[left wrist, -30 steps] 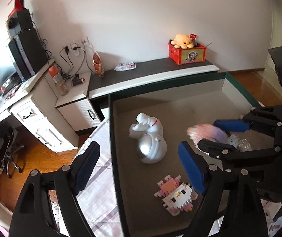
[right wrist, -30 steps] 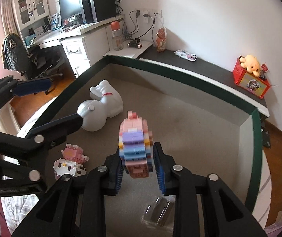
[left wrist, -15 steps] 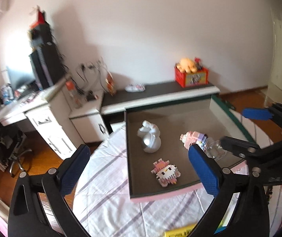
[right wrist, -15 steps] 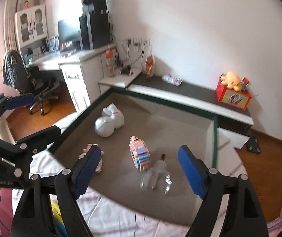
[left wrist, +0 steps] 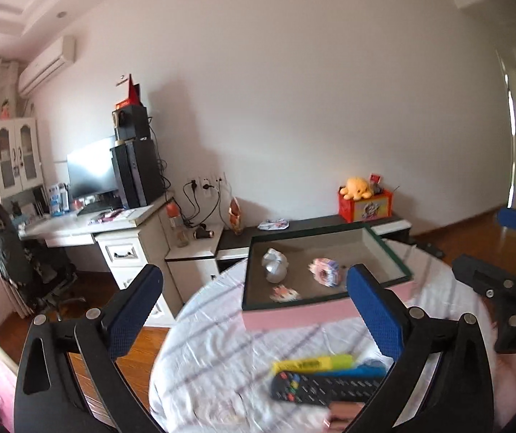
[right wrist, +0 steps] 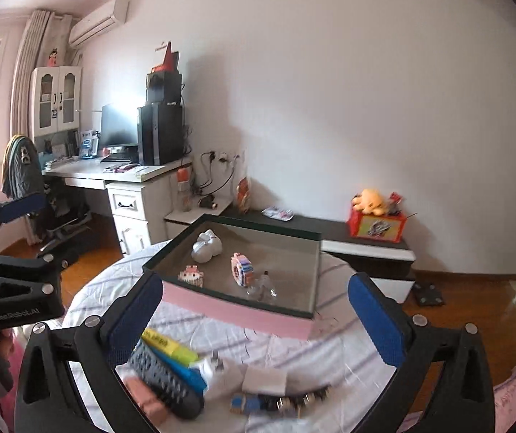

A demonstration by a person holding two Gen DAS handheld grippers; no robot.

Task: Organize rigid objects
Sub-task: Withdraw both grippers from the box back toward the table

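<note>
This is a lived-in room of a home, part bedroom, part study. On the left a white desk point(right wrist: 113, 175) carries a monitor point(right wrist: 118, 126) and a black computer tower point(right wrist: 160, 133), with an office chair point(right wrist: 30, 180) before it. A wall air conditioner point(right wrist: 99, 21) hangs over curtains point(right wrist: 29, 43). A yellow plush toy point(right wrist: 370, 200) sits on a low cabinet point(right wrist: 366, 249) at the far wall, above wooden flooring point(right wrist: 474, 288).

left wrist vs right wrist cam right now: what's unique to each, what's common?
Left wrist only: nothing on the table that the other view lacks.

Right wrist only: a clear plastic item in the box, plus a white block and small blue piece on the cloth.

Both: the pink-sided box holding the white figure, striped block toy and small pink-white block toy; black remote, yellow bar, and both grippers open and empty.
</note>
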